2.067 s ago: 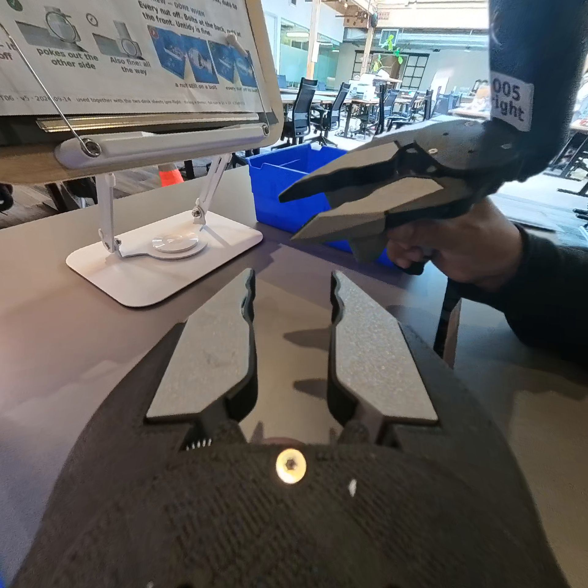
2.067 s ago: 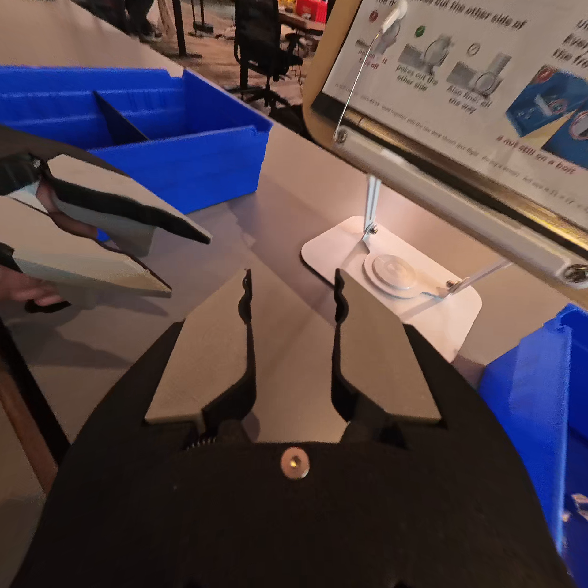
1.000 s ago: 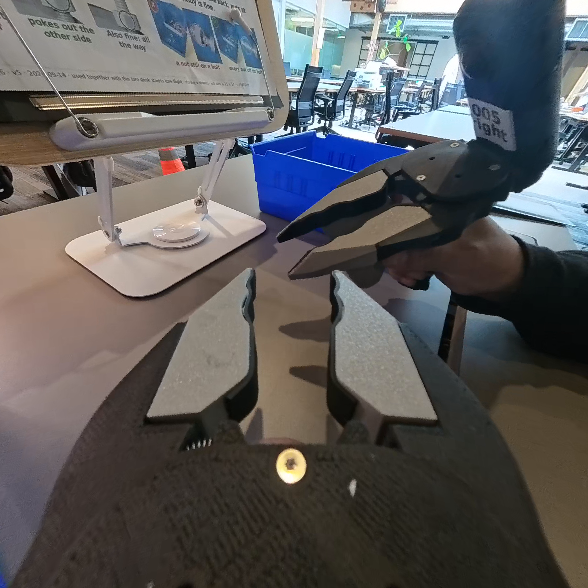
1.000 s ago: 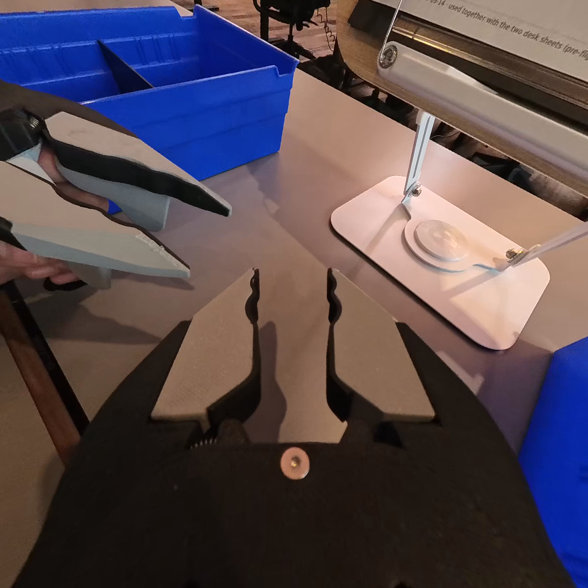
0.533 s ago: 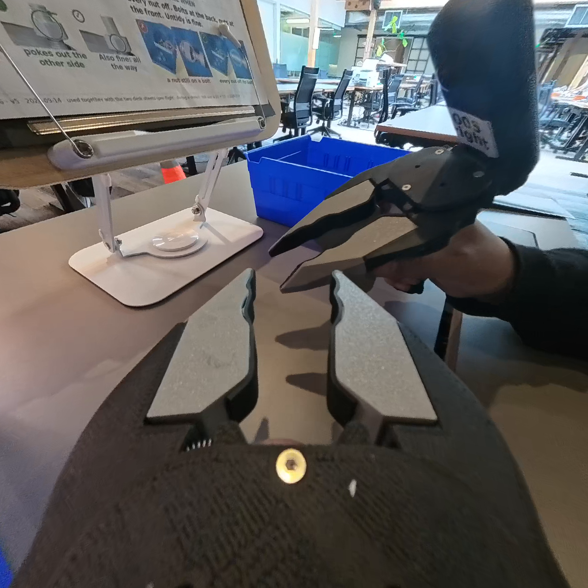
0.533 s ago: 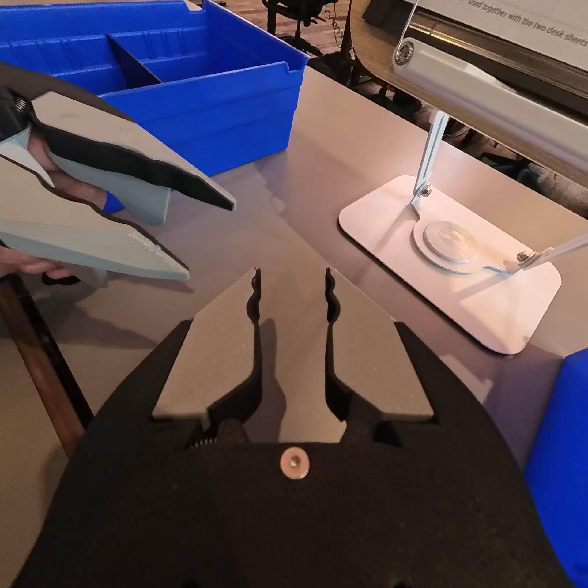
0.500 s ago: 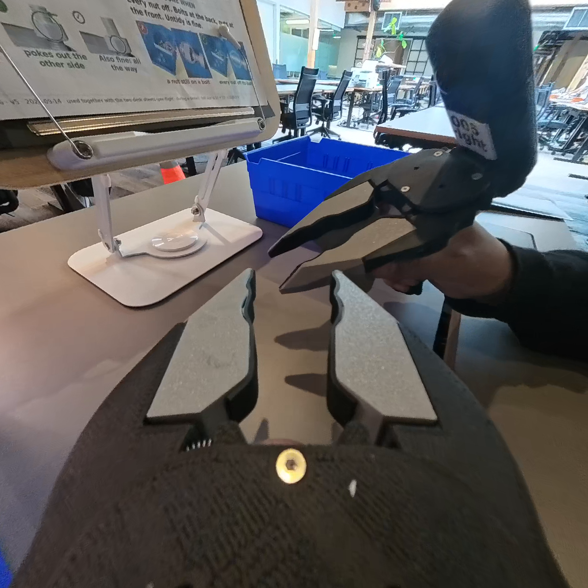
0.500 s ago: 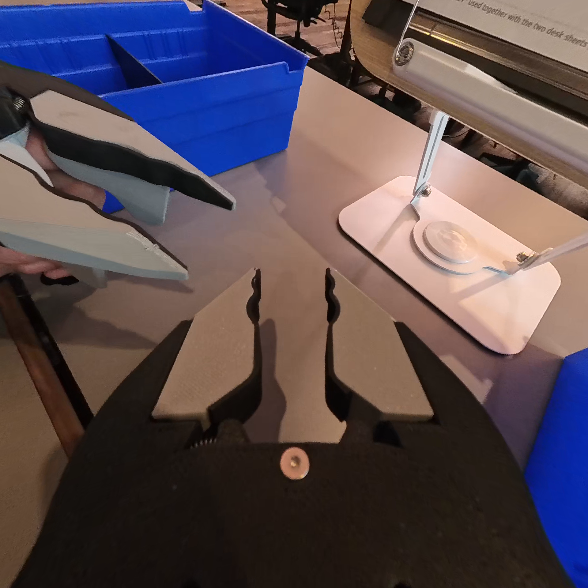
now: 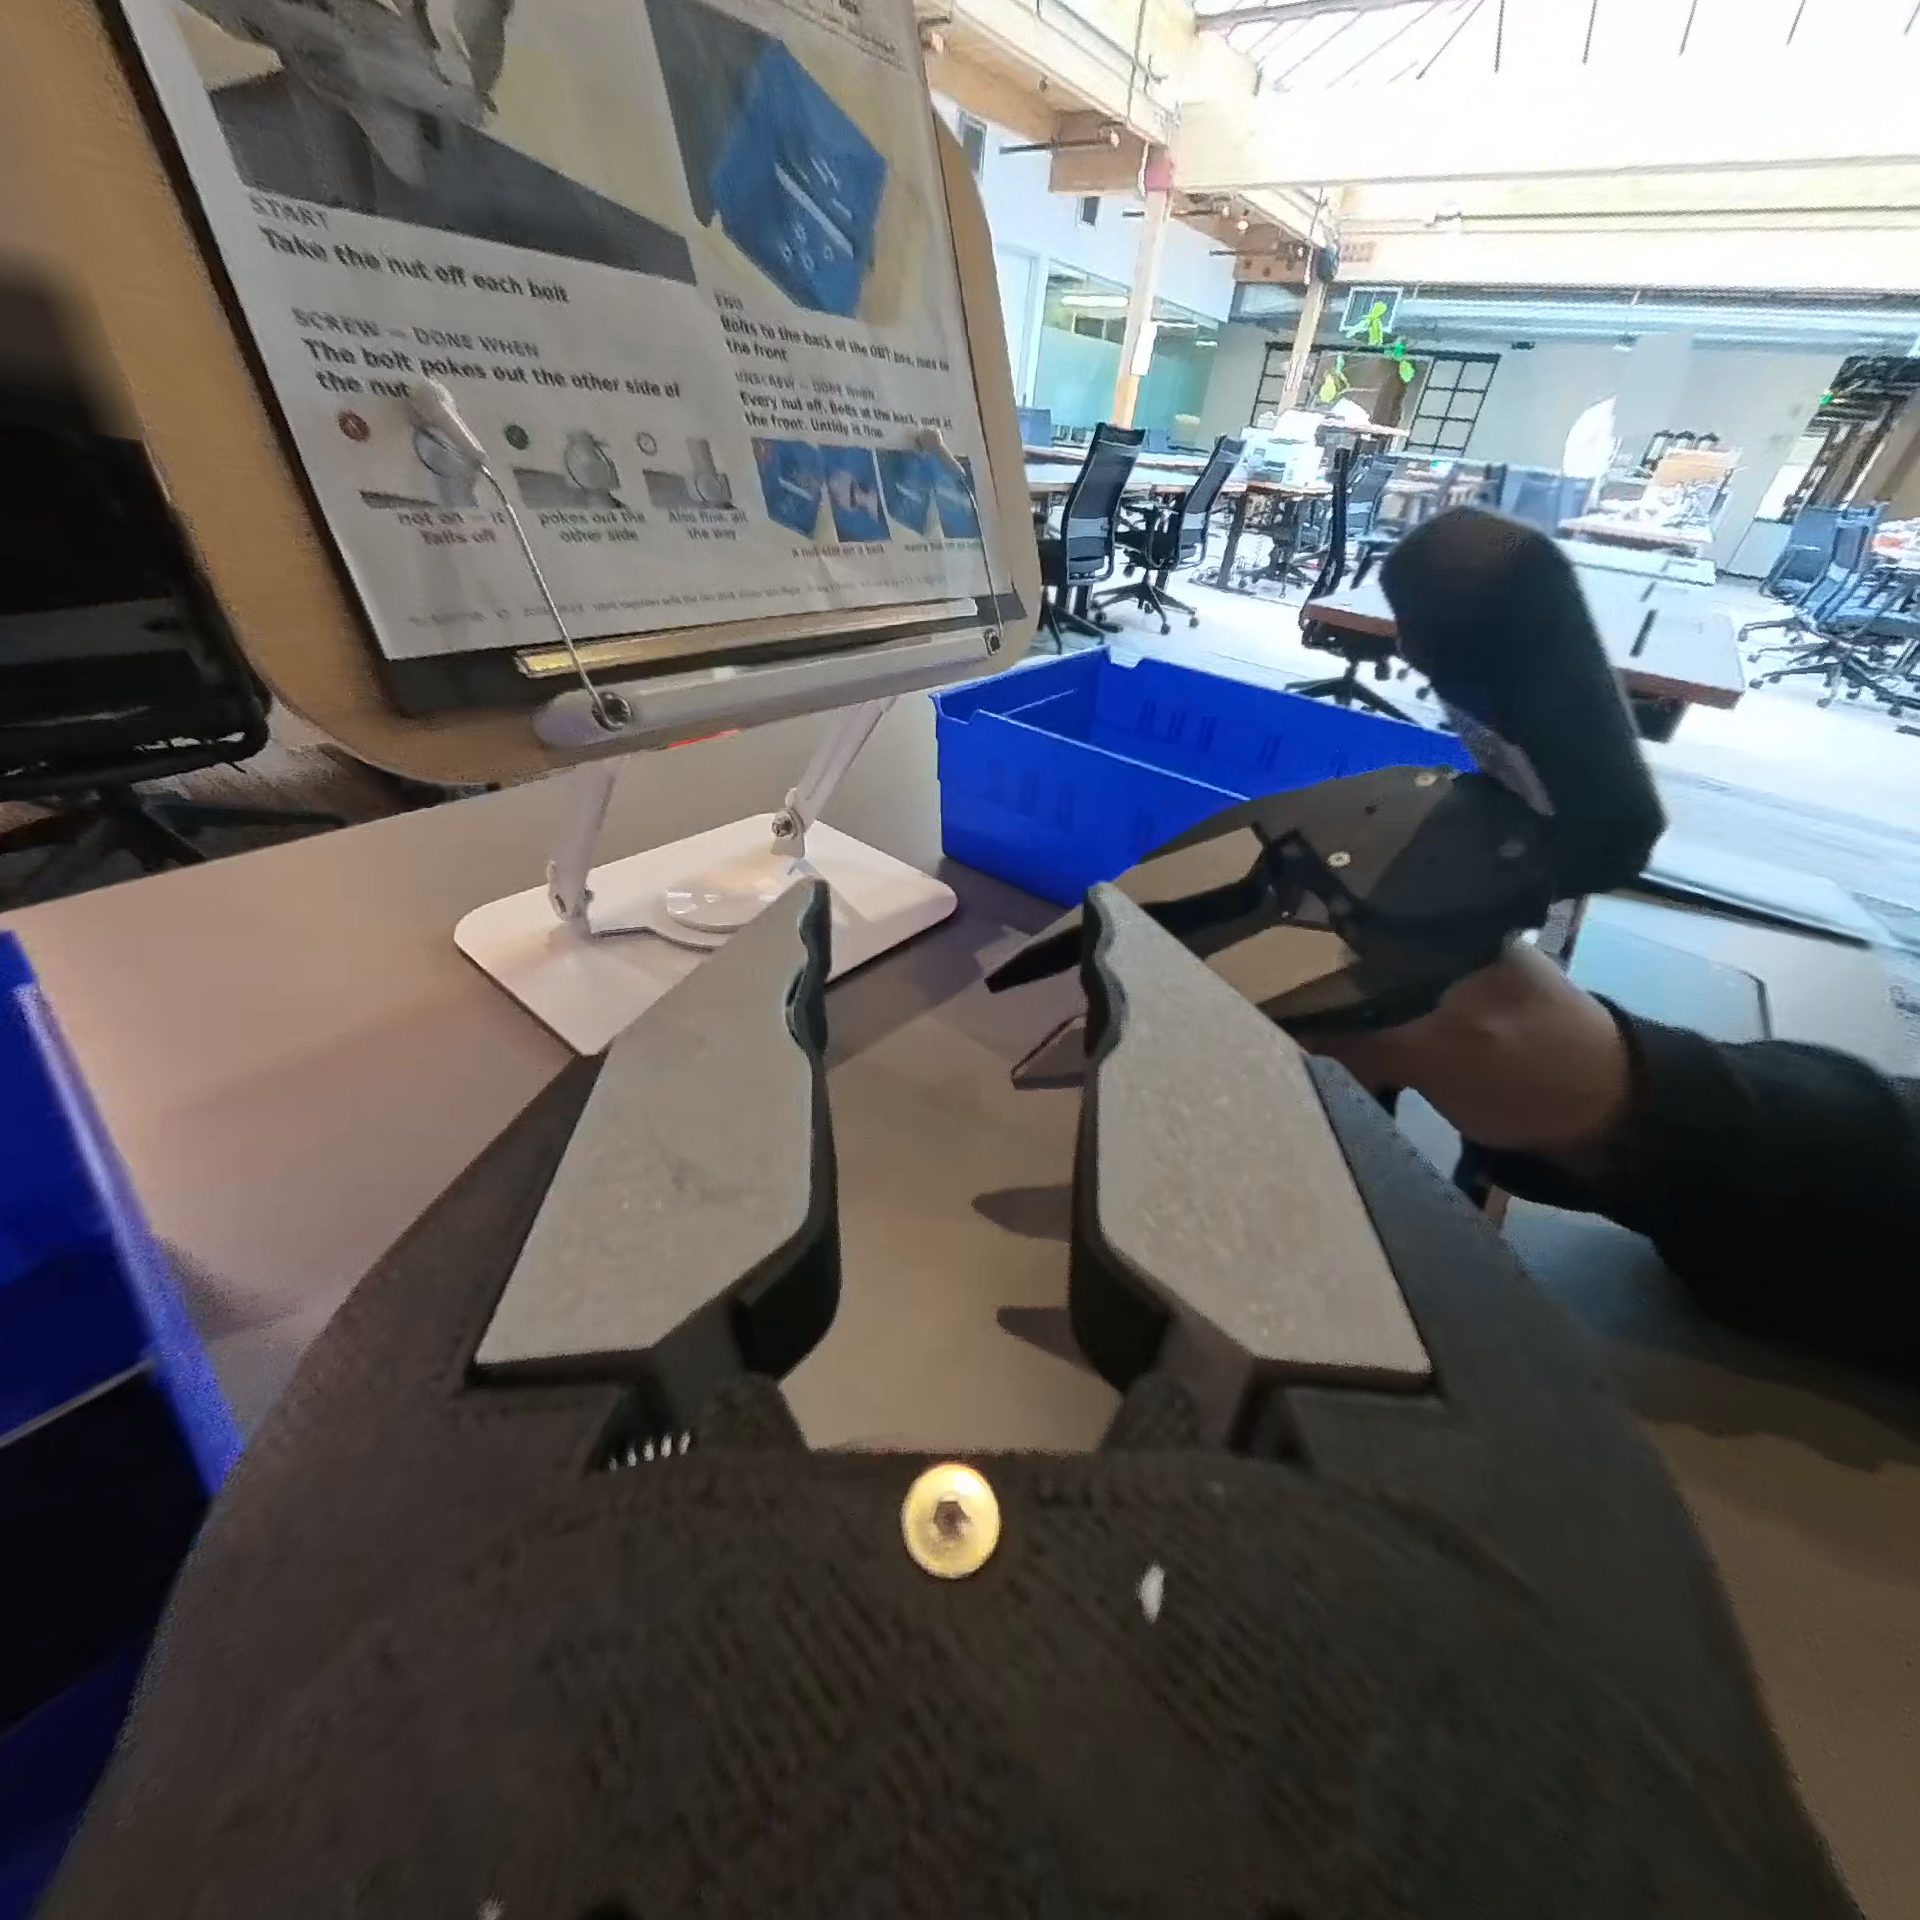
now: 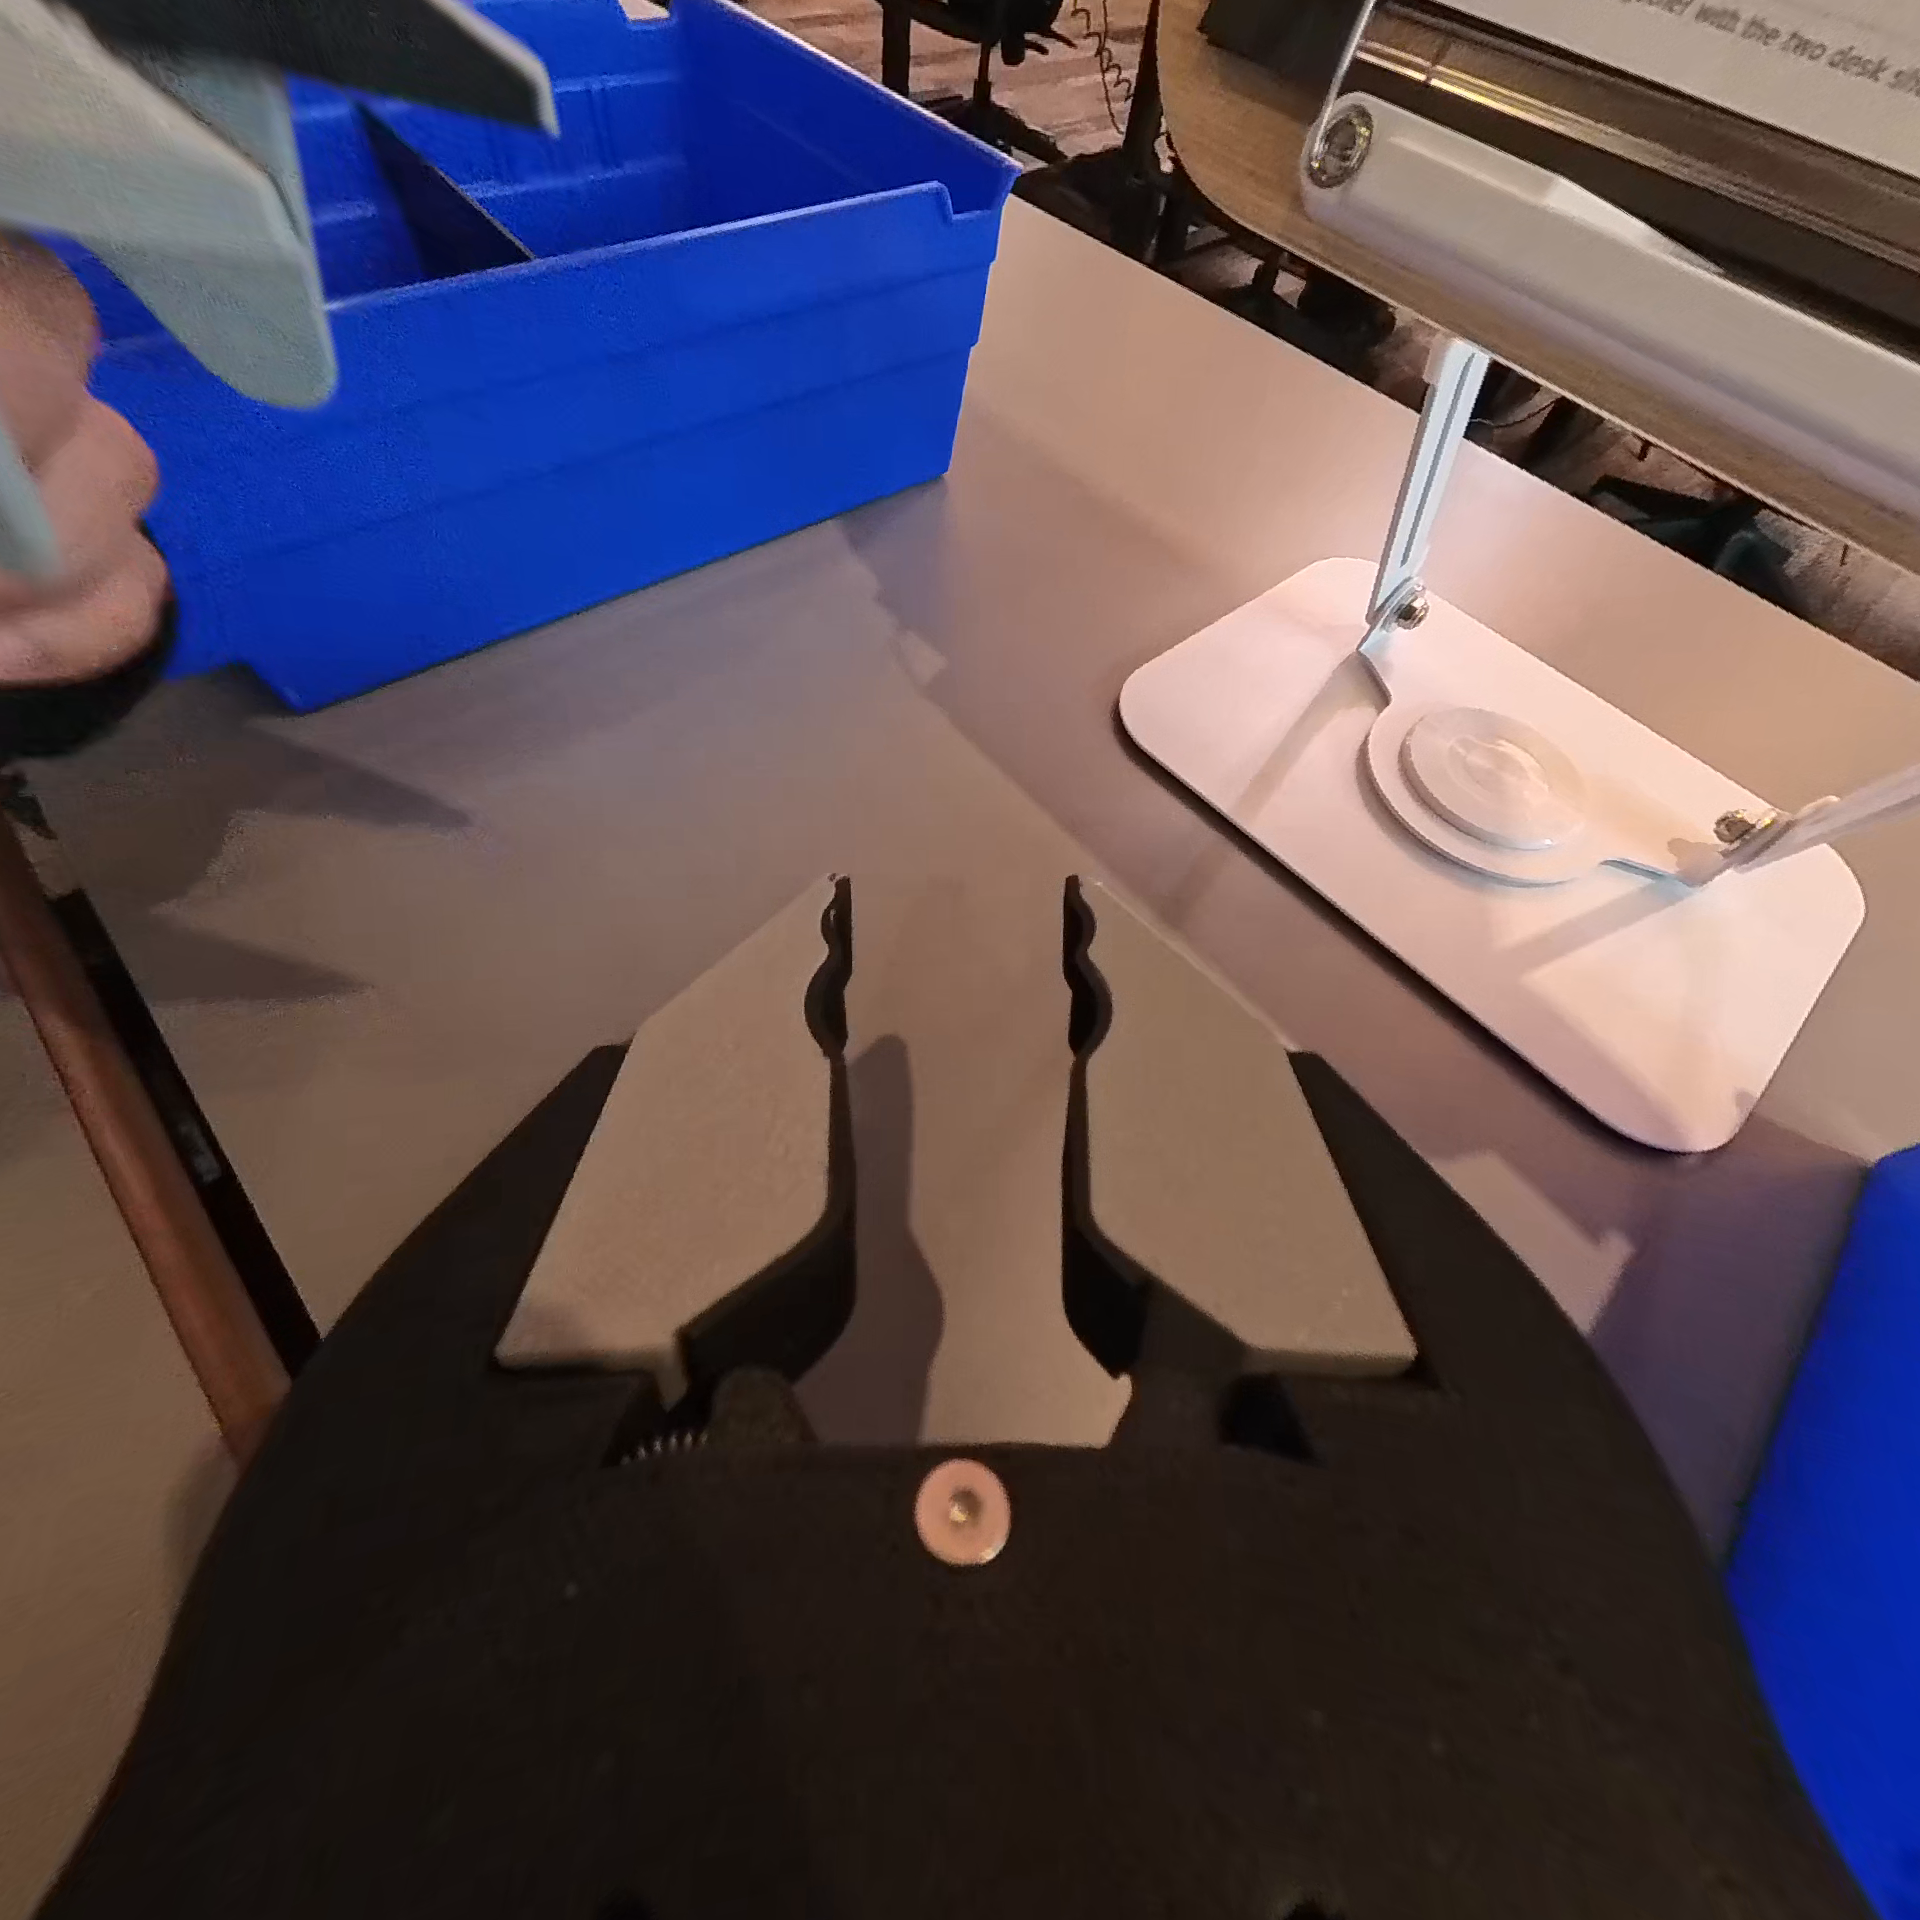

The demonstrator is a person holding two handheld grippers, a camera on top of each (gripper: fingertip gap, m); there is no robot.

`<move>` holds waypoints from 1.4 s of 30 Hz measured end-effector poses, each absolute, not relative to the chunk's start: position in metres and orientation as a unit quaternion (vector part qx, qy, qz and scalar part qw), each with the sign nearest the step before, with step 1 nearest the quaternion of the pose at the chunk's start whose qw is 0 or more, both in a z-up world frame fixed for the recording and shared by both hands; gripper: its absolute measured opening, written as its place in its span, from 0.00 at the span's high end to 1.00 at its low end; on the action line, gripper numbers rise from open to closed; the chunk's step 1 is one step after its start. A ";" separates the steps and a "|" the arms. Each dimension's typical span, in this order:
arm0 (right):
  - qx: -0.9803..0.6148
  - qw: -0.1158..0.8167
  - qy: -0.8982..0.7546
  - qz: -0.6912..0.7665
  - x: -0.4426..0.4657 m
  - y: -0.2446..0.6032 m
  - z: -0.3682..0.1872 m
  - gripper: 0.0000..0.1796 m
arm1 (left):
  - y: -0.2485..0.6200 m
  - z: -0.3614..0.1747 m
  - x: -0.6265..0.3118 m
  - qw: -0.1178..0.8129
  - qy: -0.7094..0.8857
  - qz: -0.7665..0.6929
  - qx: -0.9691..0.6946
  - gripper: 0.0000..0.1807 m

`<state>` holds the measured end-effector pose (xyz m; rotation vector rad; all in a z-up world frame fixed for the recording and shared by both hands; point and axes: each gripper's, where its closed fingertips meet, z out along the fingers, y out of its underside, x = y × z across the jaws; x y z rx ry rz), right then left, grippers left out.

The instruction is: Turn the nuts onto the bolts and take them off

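No nuts or bolts show in either view. My left gripper (image 9: pixel 951 935) is open and empty above the grey table (image 9: pixel 312 1039). My right gripper (image 10: pixel 954 914) is open and empty, low over the table (image 10: pixel 644 831). In the left wrist view it (image 9: pixel 1003 1029) comes in from the right, held by a hand (image 9: pixel 1496 1049), its tips partly behind my left finger. The left gripper's fingers (image 10: pixel 208 239) show in the top left corner of the right wrist view, in front of a divided blue bin (image 10: pixel 623 364). What lies in that bin is hidden.
A white stand base (image 9: pixel 582 966) holds a tilted board with an instruction sheet (image 9: pixel 582 343); the base also shows at right (image 10: pixel 1507 831). One blue bin (image 9: pixel 1091 800) stands beyond the right gripper, another at the left edge (image 9: pixel 62 1351). The table edge (image 10: pixel 125 1143) runs at left. There is about 12 cm between the tips of the two grippers.
My left gripper has risen and pulled back, so more of the sheet shows and the right gripper sits lower. The right gripper's jaws have narrowed slightly. Both stay empty.
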<state>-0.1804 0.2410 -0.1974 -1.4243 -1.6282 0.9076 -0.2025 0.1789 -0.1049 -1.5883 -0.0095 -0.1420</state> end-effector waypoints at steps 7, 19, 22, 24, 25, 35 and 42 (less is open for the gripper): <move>-0.554 0.392 -0.642 0.358 -0.180 0.238 -0.194 0.79 | 0.142 -0.057 -0.218 0.709 -0.009 -0.020 -0.705 0.75; -0.555 0.385 -0.638 0.369 -0.180 0.235 -0.193 0.79 | 0.073 -0.052 -0.343 0.691 -0.176 0.027 -0.701 0.75; -0.558 0.383 -0.638 0.368 -0.180 0.236 -0.195 0.79 | 0.068 -0.056 -0.353 0.681 -0.187 0.027 -0.708 0.75; -0.558 0.383 -0.638 0.368 -0.180 0.237 -0.195 0.79 | 0.066 -0.057 -0.355 0.677 -0.186 0.035 -0.711 0.74; -0.558 0.382 -0.638 0.368 -0.180 0.237 -0.196 0.79 | 0.065 -0.058 -0.356 0.675 -0.185 0.039 -0.713 0.75; -0.559 0.381 -0.641 0.362 -0.180 0.237 -0.199 0.79 | 0.063 -0.069 -0.367 0.670 -0.194 0.042 -0.715 0.75; -0.560 0.380 -0.639 0.364 -0.181 0.237 -0.199 0.79 | 0.085 -0.076 -0.408 0.617 -0.198 0.067 -0.758 0.75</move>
